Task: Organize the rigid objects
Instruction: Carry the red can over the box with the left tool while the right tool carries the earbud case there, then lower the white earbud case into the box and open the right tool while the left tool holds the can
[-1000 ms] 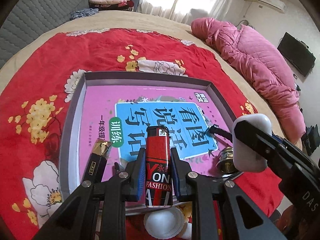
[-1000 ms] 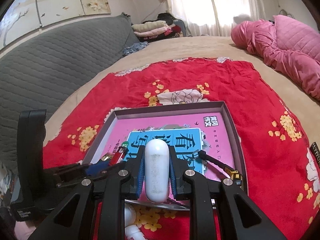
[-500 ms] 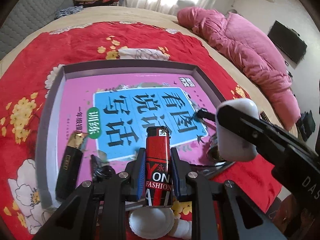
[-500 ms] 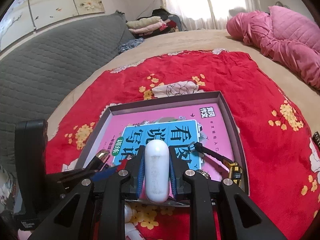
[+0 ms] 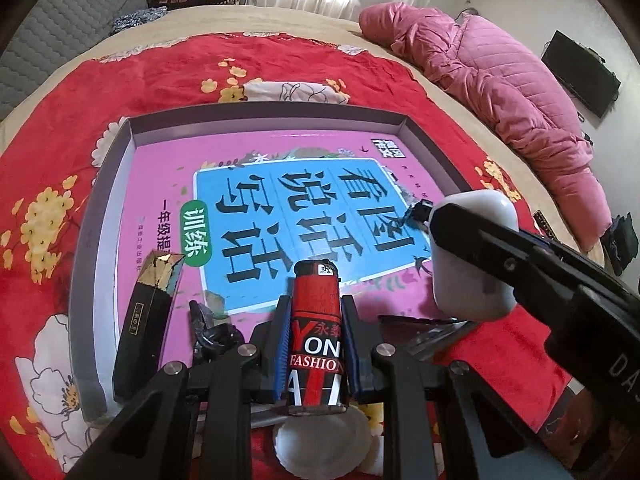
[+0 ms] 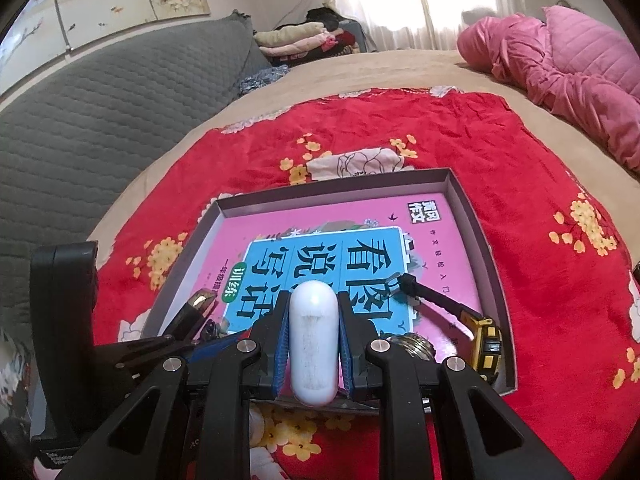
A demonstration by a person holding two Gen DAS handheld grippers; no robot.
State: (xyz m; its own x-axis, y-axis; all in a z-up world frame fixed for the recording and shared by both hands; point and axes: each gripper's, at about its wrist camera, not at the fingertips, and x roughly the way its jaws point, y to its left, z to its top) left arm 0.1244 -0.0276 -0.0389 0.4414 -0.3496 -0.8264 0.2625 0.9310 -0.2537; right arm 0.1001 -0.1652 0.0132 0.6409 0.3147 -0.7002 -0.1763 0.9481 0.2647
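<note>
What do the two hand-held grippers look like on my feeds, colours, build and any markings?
Both look alike. The left hand-held gripper and the right hand-held gripper are matte black, with angular linkage arms joined by round silver pivot screws. Their fingers carry ribbed blue pads on the inner faces. Seen from the left wrist camera, the right unit's body bears partial white letters, "DA". No cables or sleeves are visible.

Grey quilted headboard, bright curtained window, beige bed

I see open room over the book mid-tray; black box crowds the tray's near-left, tape measure its near-right.
</note>
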